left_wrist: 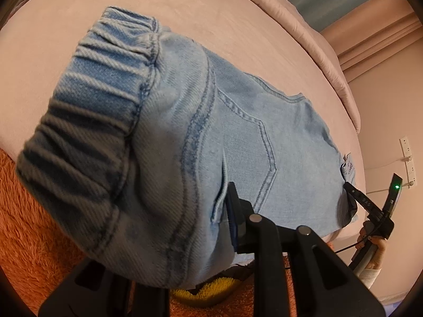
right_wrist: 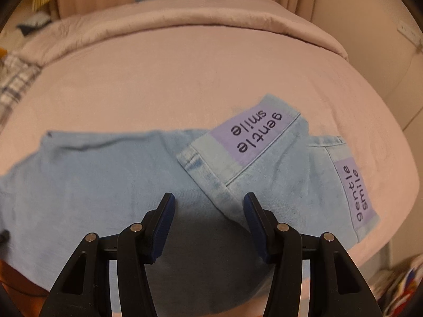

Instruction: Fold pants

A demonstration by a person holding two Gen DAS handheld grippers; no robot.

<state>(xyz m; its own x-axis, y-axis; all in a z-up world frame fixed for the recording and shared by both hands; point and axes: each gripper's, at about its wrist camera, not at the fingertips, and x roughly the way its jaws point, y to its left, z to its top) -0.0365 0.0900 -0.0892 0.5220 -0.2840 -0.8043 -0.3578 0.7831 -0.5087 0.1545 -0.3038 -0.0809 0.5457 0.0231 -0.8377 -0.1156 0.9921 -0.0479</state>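
Left wrist view: the left tongs (left_wrist: 232, 211) are clenched narrowly on the light-blue denim pants (left_wrist: 164, 132), which drape over the bed (left_wrist: 238, 21). The right tongs (left_wrist: 351, 187) show at the pants' far edge.

Right wrist view: the right tongs (right_wrist: 208, 211) hover half-spread and released above the pants (right_wrist: 92, 185), gripping nothing.

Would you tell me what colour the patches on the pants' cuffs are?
Lilac patches with dark "gentle smile" lettering, clearest in the right wrist view.

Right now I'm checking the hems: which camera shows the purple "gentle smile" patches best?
The right wrist view: both purple patches on the jeans' leg ends show, lettering readable. The left wrist view shows the waistband and back pocket, with only a small, unreadable tag at the far edge.
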